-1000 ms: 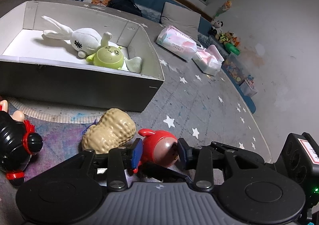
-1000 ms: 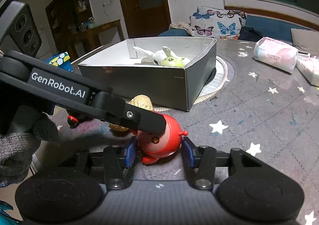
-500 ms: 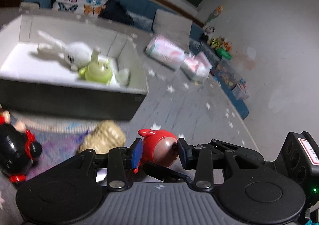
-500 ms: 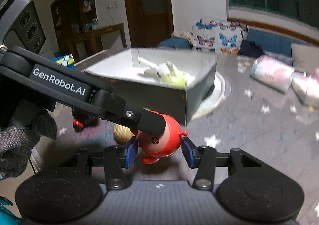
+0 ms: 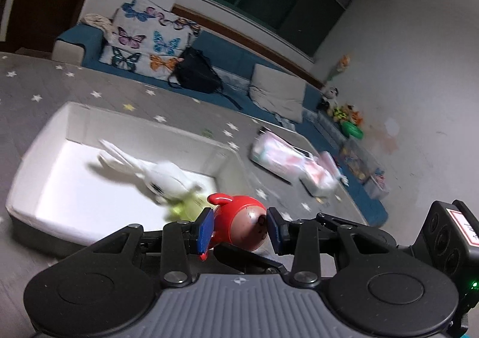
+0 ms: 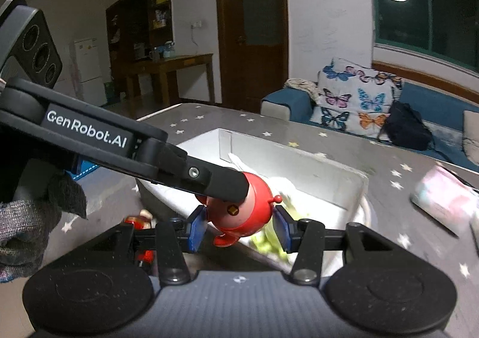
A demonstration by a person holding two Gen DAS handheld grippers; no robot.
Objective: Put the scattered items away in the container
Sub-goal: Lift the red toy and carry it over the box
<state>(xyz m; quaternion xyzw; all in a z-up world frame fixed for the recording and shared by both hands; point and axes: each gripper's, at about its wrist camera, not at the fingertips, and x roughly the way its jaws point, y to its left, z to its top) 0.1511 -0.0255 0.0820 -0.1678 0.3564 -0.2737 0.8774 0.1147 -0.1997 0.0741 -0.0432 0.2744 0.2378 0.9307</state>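
A red round toy figure (image 5: 241,225) is held in the air between both grippers. My left gripper (image 5: 239,230) is shut on it, and my right gripper (image 6: 239,225) is shut on it too (image 6: 239,215). The left gripper's finger (image 6: 221,181) crosses the right wrist view and touches the toy's top. The toy hangs over the near edge of the white-lined grey box (image 5: 39,146), which holds a white plush rabbit (image 5: 161,179) and a green plush (image 5: 185,208). The box also shows in the right wrist view (image 6: 299,158).
Two pink tissue packs (image 5: 278,155) lie on the star-patterned grey mat right of the box. A black-and-red toy (image 6: 137,222) sits on the mat at the box's left. A blue sofa with a butterfly cushion (image 5: 146,45) and a black bag (image 5: 194,71) runs along the back.
Both grippers have lifted the red toy off the mat and carried it up over the box's near edge. The peanut toy and black toy have dropped out of the left view.
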